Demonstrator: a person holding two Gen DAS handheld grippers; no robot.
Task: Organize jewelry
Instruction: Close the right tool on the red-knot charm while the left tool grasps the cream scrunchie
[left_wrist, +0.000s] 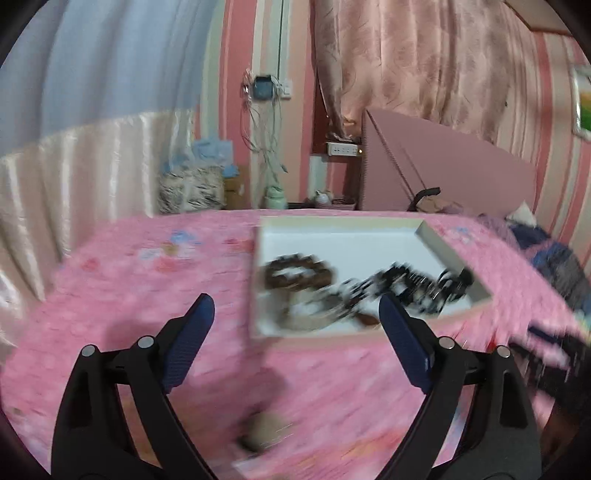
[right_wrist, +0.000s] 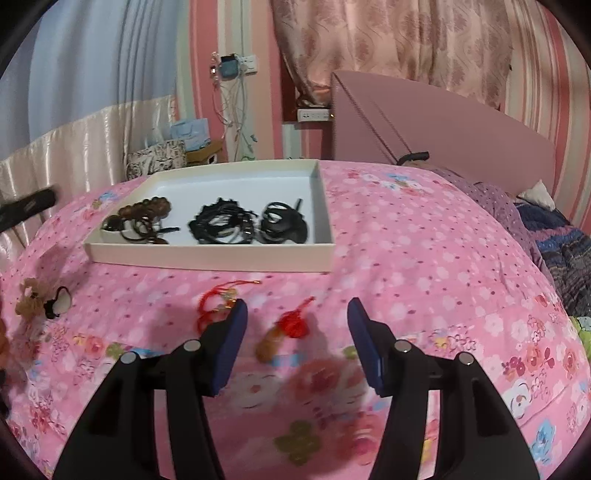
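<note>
Tray (right_wrist: 207, 254) near bedspread (right_wrist: 406, 258) edge; pendant (right_wrist: 284, 334) apart.

No legible txt, labels or nos. anywhere; both views too blurred.

- Left gripper (left_wrist: 295, 314), jaws wide apart, empty, above a pink bedspread (left_wrist: 147, 277).
- White tray (left_wrist: 354, 240) at one o'clock holds blurred brown beads (left_wrist: 295, 275) and black jewelry (left_wrist: 417, 286).

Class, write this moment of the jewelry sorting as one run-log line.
left gripper: open, empty | right gripper: open over red knot charm | tray: bracelets inside | red cord bracelet: on bedspread
</note>
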